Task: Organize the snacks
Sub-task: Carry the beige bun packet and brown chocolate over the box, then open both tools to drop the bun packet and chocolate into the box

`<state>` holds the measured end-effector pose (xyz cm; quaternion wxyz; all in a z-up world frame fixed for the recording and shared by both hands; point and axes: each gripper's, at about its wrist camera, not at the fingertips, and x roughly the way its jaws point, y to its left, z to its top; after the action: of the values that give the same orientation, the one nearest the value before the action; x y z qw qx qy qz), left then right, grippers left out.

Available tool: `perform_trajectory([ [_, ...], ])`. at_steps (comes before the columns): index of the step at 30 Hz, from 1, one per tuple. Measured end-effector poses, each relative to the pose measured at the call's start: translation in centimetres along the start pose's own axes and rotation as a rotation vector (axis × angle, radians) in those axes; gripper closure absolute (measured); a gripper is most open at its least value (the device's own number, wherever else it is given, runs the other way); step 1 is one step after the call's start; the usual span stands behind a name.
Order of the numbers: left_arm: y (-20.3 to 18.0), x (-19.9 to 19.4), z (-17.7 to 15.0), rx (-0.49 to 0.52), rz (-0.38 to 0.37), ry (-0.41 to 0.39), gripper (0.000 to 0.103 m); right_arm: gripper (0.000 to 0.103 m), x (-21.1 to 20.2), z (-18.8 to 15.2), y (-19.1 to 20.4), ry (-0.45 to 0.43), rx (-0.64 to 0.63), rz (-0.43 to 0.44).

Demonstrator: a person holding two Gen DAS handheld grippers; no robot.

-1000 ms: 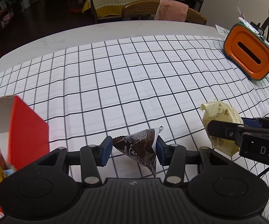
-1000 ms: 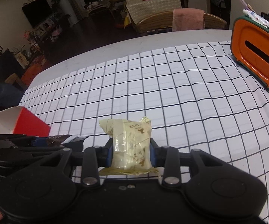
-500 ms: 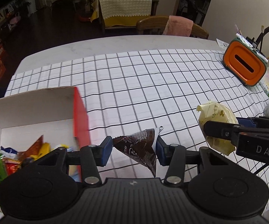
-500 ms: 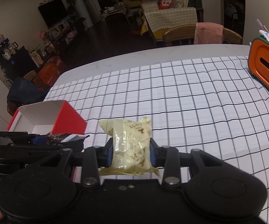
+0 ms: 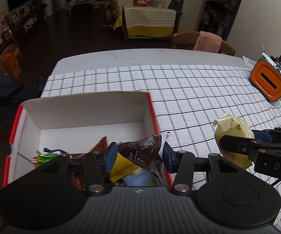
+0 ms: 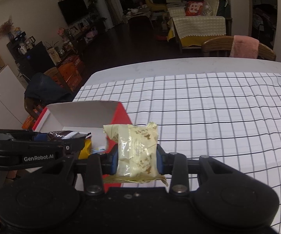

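The surface (image 5: 189,81), covered by a white cloth with a black grid, stretches ahead of both tools, and an orange container (image 5: 268,81) stands far off to the right. A red cardboard box (image 5: 85,107) with a white inside sits open directly below and ahead of the left hand-held gripper (image 5: 138,155), already holding several wrapped snacks, among them a green packet (image 5: 46,154) at its near left. The left hand-held gripper is clenched on a brown triangular snack packet (image 5: 146,152), which hangs over the box's right half, near the red right wall. Just to its right, the right hand-held gripper (image 6: 137,159) grasps a pale yellow wrapped pastry (image 6: 136,152); that pastry hangs above the cloth just outside the box's right wall. The step in hand appears to be carrying both snacks to the box for dropping. Next, the left tool probably only needs to part its jaws so the brown packet falls in, while the right one likely has to travel further left, clear of the wall, before letting go.
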<state>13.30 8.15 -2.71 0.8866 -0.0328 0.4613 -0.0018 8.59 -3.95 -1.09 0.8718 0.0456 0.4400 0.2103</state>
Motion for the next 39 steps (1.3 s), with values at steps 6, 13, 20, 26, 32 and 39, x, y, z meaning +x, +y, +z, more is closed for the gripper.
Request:
perform_trajectory([
  [6,4.1,-0.6,-0.4,-0.021,0.031,-0.007,0.055,0.068,1.5,-0.2,3.5,0.012,-0.036,0.011],
  [13,8.2,-0.6,-0.7,-0.045,0.065,-0.003,0.055,0.068,4.1,0.6,6.8,0.03,-0.071,0.017],
  [20,11.5,0.8,-0.8,-0.061,0.11,0.02,0.055,0.068,7.4,1.2,9.0,0.058,-0.102,0.002],
  [26,13.8,2.7,-0.5,-0.072,0.14,0.05,0.055,0.068,10.5,1.7,10.0,0.088,-0.119,-0.017],
  [32,14.6,4.6,0.0,-0.065,0.141,0.09,0.055,0.068,13.1,1.8,10.8,0.132,-0.158,-0.027],
  [39,14.6,6.2,0.4,-0.047,0.14,0.131,0.055,0.068,14.9,0.9,11.6,0.177,-0.201,-0.049],
])
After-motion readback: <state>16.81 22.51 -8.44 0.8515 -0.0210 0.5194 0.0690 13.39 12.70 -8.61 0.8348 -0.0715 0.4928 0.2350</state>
